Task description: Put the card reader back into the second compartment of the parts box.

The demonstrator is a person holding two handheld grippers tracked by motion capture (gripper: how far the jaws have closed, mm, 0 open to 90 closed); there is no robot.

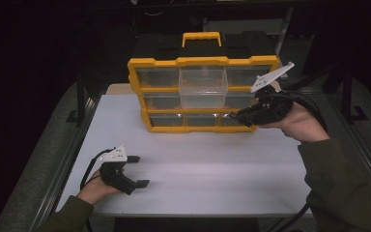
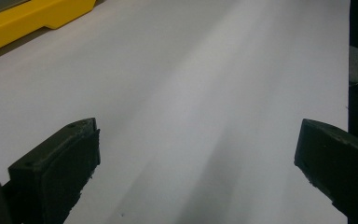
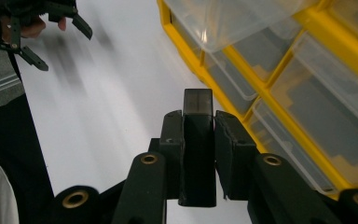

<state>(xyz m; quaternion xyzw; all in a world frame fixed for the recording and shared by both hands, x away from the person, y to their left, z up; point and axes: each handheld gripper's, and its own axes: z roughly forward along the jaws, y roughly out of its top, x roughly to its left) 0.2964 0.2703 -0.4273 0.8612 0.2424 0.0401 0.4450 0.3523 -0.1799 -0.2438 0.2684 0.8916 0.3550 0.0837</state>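
Right tool [image 3: 198, 135] clamping dark block [image 3: 198, 144], yellow organiser [image 1: 203, 92] beside — left tool [image 1: 137, 171] agape

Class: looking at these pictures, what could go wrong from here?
1. The right gripper pinches a small dark block with only its lower part between the jaws; it might slip out.
2. One clear drawer juts from the yellow organizer; the right gripper beside it could knock it.
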